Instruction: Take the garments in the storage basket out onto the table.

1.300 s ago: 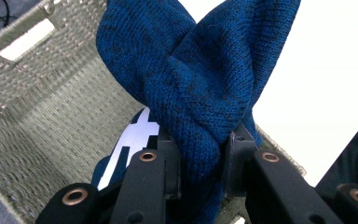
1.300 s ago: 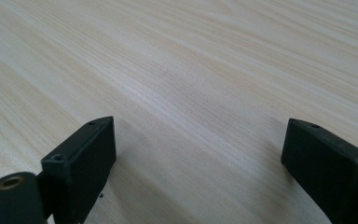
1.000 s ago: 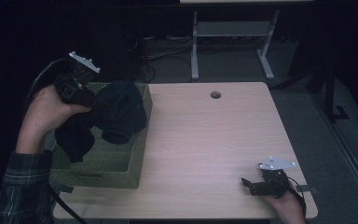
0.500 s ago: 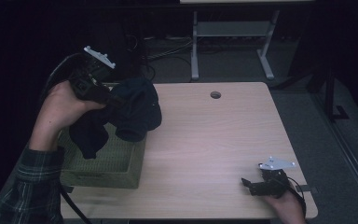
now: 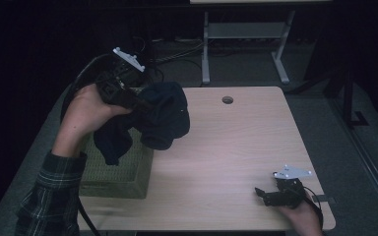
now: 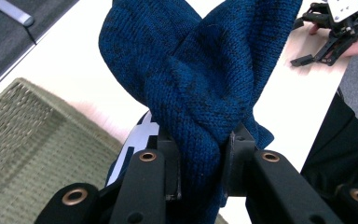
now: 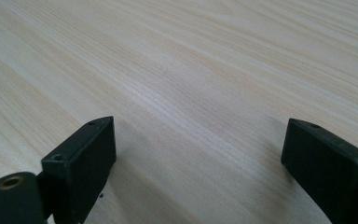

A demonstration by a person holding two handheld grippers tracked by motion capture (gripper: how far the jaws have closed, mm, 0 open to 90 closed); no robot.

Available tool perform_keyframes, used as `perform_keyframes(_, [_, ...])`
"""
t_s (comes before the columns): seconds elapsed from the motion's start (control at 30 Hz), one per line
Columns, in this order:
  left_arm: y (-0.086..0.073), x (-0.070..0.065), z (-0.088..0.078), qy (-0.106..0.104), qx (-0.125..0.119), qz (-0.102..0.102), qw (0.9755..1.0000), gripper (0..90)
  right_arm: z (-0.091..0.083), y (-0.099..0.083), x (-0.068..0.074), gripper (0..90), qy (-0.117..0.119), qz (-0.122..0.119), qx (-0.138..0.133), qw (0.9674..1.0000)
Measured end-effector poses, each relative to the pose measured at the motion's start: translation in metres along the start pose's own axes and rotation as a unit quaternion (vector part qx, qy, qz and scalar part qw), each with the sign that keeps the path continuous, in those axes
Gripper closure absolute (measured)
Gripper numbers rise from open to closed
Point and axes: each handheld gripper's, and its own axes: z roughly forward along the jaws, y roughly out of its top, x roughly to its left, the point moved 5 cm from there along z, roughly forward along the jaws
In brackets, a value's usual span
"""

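Two tools: your left tool [image 5: 145, 105], upper left, clamps the knit [image 5: 165, 120] to lift it clear of the basket [image 5: 123, 172]; your right tool [image 5: 270, 194] rests apart on the bench [image 5: 236, 147].

wooden table [image 5: 226, 147], green woven basket [image 5: 123, 167]

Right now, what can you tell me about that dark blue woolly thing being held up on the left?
The blue knitted garment looks like soft, thick wool, dark blue flecked with black. It is bunched and folded over itself, so its exact type is unclear. The left hand-held gripper pinches a fold between its two black jaws and holds it in the air, above the green woven basket and the table's left edge. One end droops toward the basket.
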Motion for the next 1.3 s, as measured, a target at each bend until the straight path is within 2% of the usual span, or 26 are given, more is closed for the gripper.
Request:
perform_keyframes(0.33, [0.021,-0.017,0.019,-0.019,-0.004,0.021,0.9996,73.3,0.0,0.0,0.0,9.7,0.0,0.001,0.0,1.0])
perform_keyframes(0.67, [0.045,-0.048,0.047,-0.056,-0.014,0.053,0.9969,73.3,0.0,0.0,0.0,9.7,0.0,0.0,0.0,1.0])
perform_keyframes(0.83, [0.052,-0.057,0.058,-0.068,-0.022,0.056,0.9959,73.3,0.0,0.0,0.0,9.7,0.0,0.0,0.0,1.0])
perform_keyframes(1.07, [0.059,-0.072,0.081,-0.09,-0.03,0.061,0.9936,73.3,0.0,0.0,0.0,9.7,0.0,0.0,0.0,1.0])
perform_keyframes(1.3, [0.065,-0.087,0.103,-0.109,-0.028,0.07,0.9912,73.3,0.0,0.0,0.0,9.7,0.0,0.0,0.0,1.0])
